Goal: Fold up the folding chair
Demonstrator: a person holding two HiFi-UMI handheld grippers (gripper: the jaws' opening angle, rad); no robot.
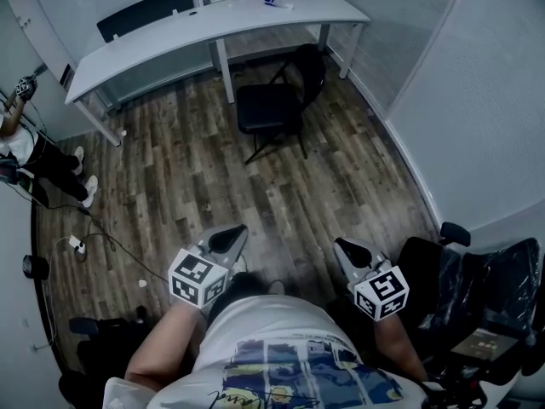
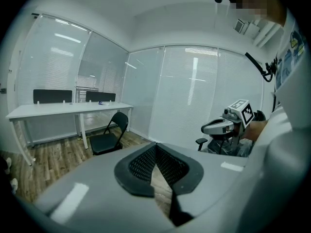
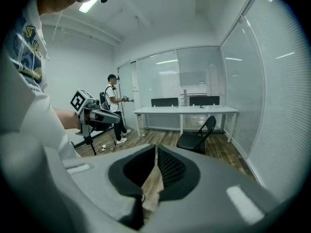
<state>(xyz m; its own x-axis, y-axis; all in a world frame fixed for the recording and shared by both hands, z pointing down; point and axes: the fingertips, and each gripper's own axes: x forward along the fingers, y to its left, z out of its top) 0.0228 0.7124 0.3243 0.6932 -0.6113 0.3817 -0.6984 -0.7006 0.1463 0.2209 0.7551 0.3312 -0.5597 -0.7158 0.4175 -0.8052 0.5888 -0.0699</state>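
The folding chair stands unfolded on the wooden floor, just beside the long white counter and well apart from both grippers. Its backrest rises upright on the side toward the right wall, and the seat points left, a little toward the person. The left gripper and the right gripper are both closed, with nothing between the jaws.
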